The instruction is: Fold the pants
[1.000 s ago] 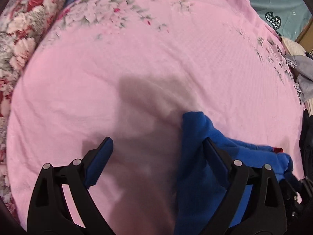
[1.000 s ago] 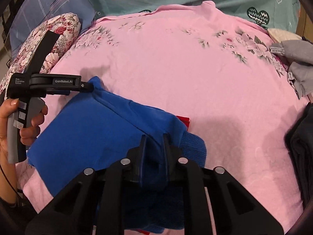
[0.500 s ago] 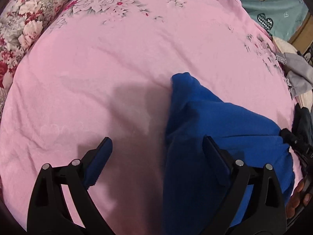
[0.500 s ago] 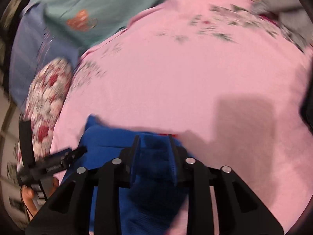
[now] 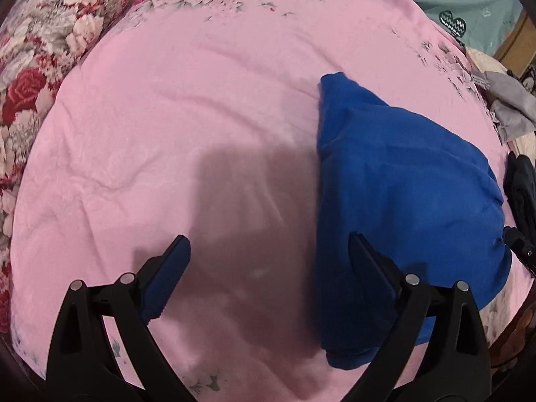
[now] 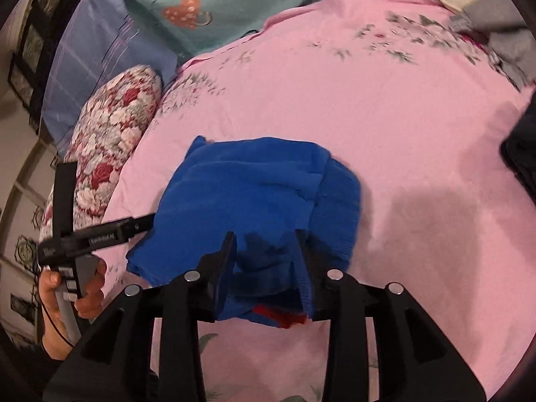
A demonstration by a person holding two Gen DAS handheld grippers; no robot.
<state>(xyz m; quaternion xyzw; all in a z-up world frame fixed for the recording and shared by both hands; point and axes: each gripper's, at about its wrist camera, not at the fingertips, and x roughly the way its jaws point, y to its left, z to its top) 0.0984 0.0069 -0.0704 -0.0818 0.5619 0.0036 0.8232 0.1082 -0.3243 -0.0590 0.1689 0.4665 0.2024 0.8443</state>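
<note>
Pink bedspread (image 6: 385,107), blue pants (image 6: 254,197) folded, left gripper (image 5: 268,258) jaws wide.

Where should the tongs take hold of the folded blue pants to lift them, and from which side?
Grip the thick ribbed end of the blue pants, coming from the near edge by the right tongs. There the layers stack in one firm bundle; the far corner is thin and loose.

The right hand-held gripper (image 6: 264,251) has just opened, leaving the blue pants (image 6: 254,197) folded flat.
</note>
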